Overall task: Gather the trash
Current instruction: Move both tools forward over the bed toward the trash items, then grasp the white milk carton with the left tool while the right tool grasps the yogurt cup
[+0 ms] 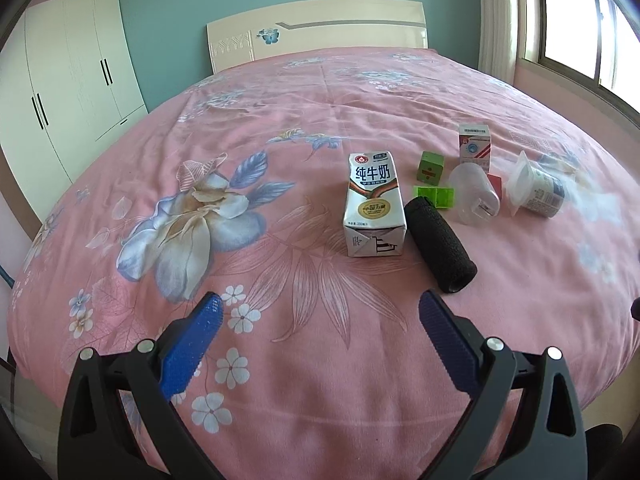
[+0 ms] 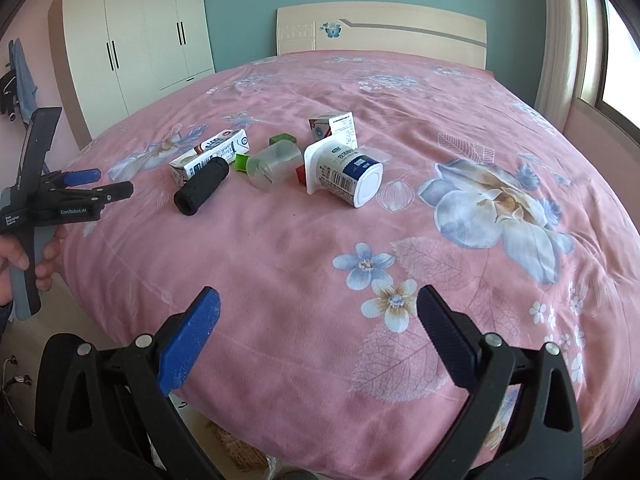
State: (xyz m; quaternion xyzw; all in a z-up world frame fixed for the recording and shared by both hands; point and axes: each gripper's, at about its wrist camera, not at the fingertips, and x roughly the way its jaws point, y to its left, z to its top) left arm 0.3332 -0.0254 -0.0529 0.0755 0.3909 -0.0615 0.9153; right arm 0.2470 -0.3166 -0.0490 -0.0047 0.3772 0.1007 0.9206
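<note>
Black hand-held gripper frames, blue ribbed finger pads, silver screws.

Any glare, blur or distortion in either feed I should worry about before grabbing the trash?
Left wrist: the window is blown out at the right edge, the yogurt cup near it looks hazy, the milk carton is sharp. Right wrist: even light, cup label readable. Both: fisheye bulges the bed.

The bed wears a pink cover printed with blue-white flowers and pale leaves. On it lie a white-and-brown carton, a black tube at its 3 o'clock, a green cube, a clear cup and a white pot with a navy label. Both tongs are black with blue pads.
</note>
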